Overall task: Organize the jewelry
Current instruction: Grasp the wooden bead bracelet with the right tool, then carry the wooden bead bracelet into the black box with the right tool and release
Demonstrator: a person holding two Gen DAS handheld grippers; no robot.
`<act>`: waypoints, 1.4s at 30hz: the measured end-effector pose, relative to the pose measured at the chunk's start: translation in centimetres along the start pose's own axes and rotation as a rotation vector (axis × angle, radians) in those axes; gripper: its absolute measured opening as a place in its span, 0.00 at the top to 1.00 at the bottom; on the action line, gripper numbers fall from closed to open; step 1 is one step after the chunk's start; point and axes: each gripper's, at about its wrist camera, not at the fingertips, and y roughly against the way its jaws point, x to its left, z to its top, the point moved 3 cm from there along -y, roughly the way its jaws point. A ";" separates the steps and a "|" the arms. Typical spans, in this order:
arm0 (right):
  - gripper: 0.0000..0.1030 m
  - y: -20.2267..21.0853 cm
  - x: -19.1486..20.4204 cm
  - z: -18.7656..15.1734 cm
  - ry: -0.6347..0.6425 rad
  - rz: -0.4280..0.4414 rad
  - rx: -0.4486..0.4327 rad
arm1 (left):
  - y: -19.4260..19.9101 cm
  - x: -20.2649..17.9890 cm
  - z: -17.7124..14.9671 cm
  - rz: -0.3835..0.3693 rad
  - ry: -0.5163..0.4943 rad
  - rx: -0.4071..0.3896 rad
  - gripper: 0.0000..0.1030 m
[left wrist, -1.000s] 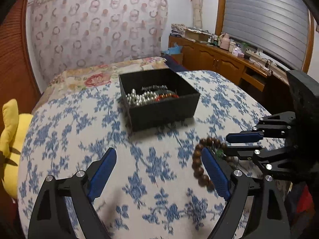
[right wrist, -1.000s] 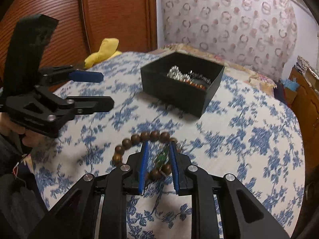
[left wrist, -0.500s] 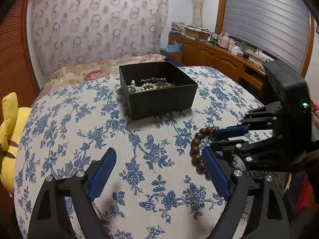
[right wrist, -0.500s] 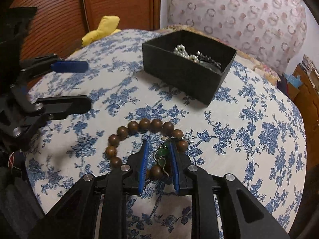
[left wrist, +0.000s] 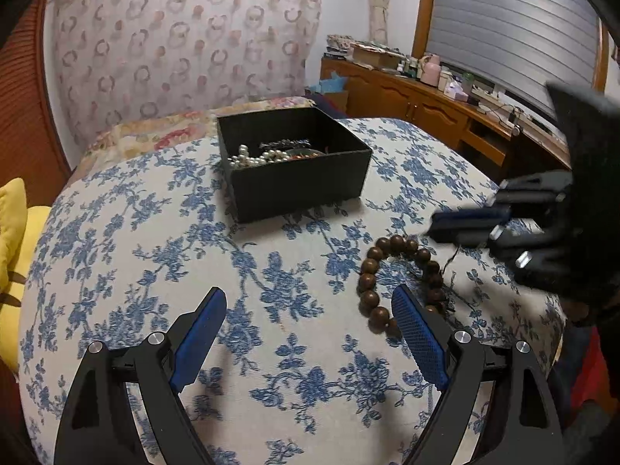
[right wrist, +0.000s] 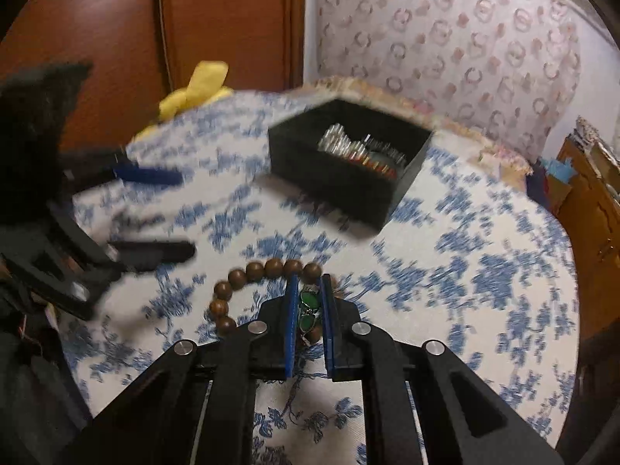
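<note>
Bed: a bed [left wrist: 116, 240] under a white cover with blue flowers carried everything; a flowered pillow lay at its far end.
Curtain: a pale curtain [left wrist: 186, 38] printed with rings hung behind the bed.
Sideboard: a wooden sideboard [left wrist: 426, 104], cluttered on top, ran along the wall under a shuttered window.
Yellow toy: a yellow soft toy [left wrist: 15, 240] lay at the bed's left edge.
Black box: an open black box [left wrist: 298, 182] sat on the cover towards the far end, with pearls [left wrist: 248, 159] and other jewelry inside.
Left gripper: the left gripper [left wrist: 310, 329] hung released over the cover, its blue pads wide apart with nothing between them.
Right gripper: the right gripper [right wrist: 309, 302] was closing; its blue pads stood narrow on either side of the bracelet's green pendant [right wrist: 310, 306]. Whether the pads pressed on the pendant I could not tell.
Bead bracelet: a brown wooden bead bracelet [left wrist: 372, 283] lay on the cover nearer than the box, just beside the left gripper's right finger; its near part ran between the right gripper's fingers.
</note>
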 end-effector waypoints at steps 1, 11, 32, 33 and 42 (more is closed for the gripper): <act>0.88 0.5 -0.2 0.1 -0.005 -0.003 -0.015 | -0.2 -0.2 0.0 -0.003 -0.003 0.004 0.19; 0.88 4.3 -2.4 1.4 -0.050 -0.026 -0.110 | -2.5 -1.8 0.9 -0.067 -0.027 0.056 0.43; 0.88 5.4 -3.1 1.5 -0.063 -0.032 -0.148 | -2.0 -4.0 2.5 -0.075 -0.104 0.033 0.88; 0.88 5.6 -3.1 1.7 -0.063 -0.033 -0.156 | -1.4 -4.0 2.9 -0.073 -0.101 0.018 0.88; 0.88 6.8 -2.7 4.6 -0.036 -0.036 -0.223 | 1.6 -2.9 6.5 -0.044 -0.082 -0.087 0.88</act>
